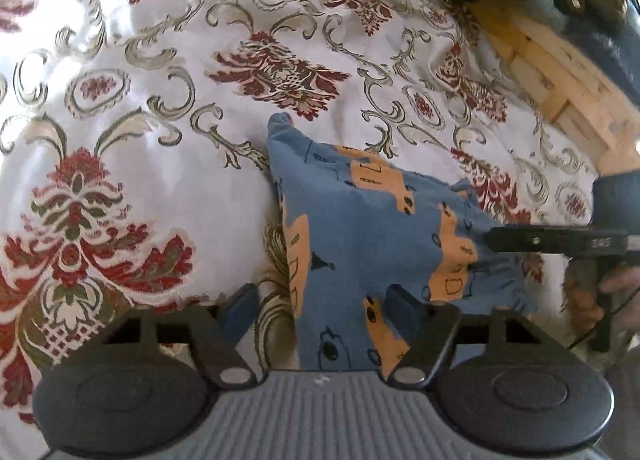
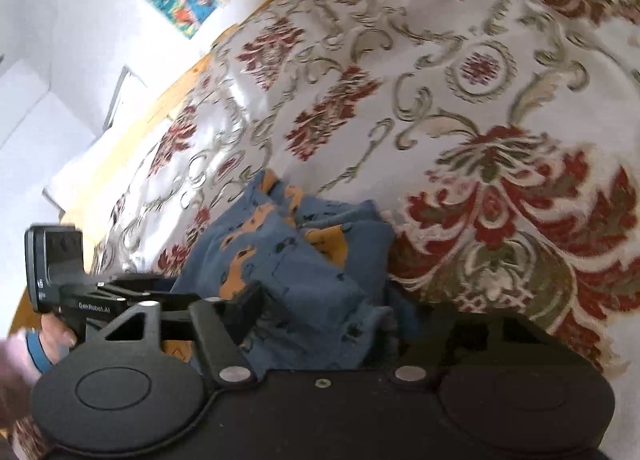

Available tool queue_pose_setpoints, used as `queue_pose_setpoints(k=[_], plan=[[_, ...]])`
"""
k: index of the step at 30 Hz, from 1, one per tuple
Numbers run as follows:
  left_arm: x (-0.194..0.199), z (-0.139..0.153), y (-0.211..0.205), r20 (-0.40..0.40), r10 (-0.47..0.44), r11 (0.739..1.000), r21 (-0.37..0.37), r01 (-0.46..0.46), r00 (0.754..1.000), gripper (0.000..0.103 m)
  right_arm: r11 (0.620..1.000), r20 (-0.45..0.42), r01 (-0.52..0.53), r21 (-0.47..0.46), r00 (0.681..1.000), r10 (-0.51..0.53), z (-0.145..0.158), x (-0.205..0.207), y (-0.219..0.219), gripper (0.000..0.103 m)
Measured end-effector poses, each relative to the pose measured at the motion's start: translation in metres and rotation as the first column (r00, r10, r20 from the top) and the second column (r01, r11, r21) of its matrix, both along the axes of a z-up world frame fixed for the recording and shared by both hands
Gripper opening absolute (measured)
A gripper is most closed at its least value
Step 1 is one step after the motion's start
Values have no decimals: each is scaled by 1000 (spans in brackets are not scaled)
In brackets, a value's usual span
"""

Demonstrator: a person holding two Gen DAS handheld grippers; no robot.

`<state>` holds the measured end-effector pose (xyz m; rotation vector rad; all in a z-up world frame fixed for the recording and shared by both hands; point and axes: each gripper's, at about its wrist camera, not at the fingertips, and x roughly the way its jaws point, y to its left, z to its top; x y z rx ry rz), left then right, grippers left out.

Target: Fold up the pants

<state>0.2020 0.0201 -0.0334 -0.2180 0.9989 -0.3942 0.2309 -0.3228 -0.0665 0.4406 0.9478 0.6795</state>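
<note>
Currently: blue pants (image 1: 360, 228) are bunched on the floral bedspread (image 1: 160, 80).
Left hand-held gripper (image 1: 320, 304) is spread open over the cloth; right hand-held gripper (image 2: 320, 300) is clamped on a fold.

I see the pants (image 1: 360, 228) lying bunched on the bedspread (image 1: 152, 108), near its edge on my right side. My left tool (image 1: 324, 304) sits at their near end, one finger over the cloth and the other out on the bedspread to the left. My right tool (image 1: 552, 240) reaches in from the right and touches the pants' right edge. Beyond the bedspread's far right edge lies the wooden floor (image 1: 560, 72).

From the right wrist, the pants (image 2: 288, 260) lie between that tool's fingers (image 2: 250, 302), the left tool (image 2: 96, 296) just left of them.
</note>
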Motion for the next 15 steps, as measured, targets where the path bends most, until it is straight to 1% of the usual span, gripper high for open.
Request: queue_pose_setpoints(k=[1,2,4,6,8,13,15], plan=[[1,-1,3,-11,7,1000,-15,-7,1000,62,1000,-12,12,5,1000,-12,-1,1,-3,55],[2,-3,5,-19,11,1000,-29,-11,1000,60,1000,-30,22,12,999,-21,-2,2,-5,54],[2,-4,9,-30,13,998,-58,-15,999,54,999,-103,23,30,995,-20,-5,5,-8,51],[2,-6,10,-41,7,997,-78,-10,999,44,997,-132,46,60,991,-38,-7,5,-13,50],[2,-7,10,-53,0,996,-91,-5,999,39,995,-149,66,69,987,-55,-9,6,-16,44],[1,-8,11,-61,11,995,-95,-17,998,29,993,-160,96,72,984,-84,-8,2,-17,38],[2,-10,15,-73,26,992,-117,-35,997,27,992,-157,103,69,983,-91,-6,0,-17,37]])
